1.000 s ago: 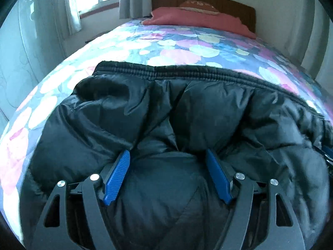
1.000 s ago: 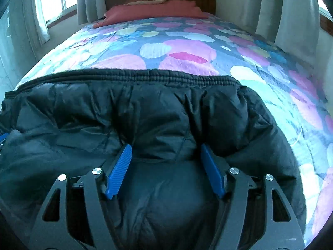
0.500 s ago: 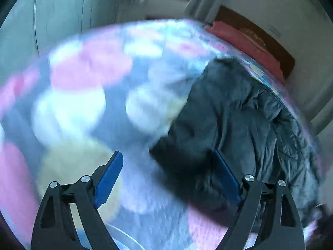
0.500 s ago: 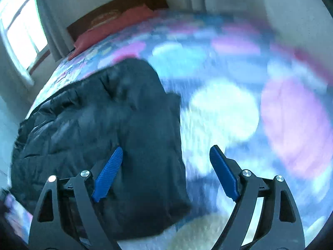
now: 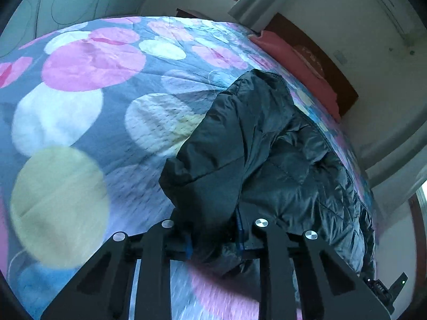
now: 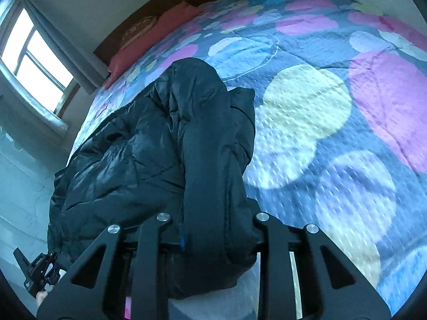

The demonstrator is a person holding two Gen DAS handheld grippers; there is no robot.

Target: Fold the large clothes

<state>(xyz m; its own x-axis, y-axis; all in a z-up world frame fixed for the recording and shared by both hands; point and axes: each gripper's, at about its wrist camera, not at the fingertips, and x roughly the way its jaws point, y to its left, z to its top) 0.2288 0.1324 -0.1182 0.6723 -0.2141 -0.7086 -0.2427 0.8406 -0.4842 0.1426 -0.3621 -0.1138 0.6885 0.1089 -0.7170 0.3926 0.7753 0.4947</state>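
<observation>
Left gripper (image 5: 214, 240) is clamped on the near end of the black puffer jacket (image 5: 267, 144) — a thick fold of padded fabric is bunched between its fingers, only slivers of blue pad showing. Right gripper (image 6: 213, 237) is doing the same on its side, fingers pinched onto a fat roll of the jacket (image 6: 149, 154), the pads almost buried. The jacket lies across the bed, stretched over the quilt (image 5: 80, 112) with its big pink, white and yellow circles (image 6: 333, 122). Each held end rises off the bedding towards its camera. Beyond it sits a red pillow (image 5: 299, 66) against the dark wooden headboard (image 6: 160, 10). A bright window (image 6: 34, 61) with a grey curtain (image 6: 66, 50) shows in the right wrist view.
</observation>
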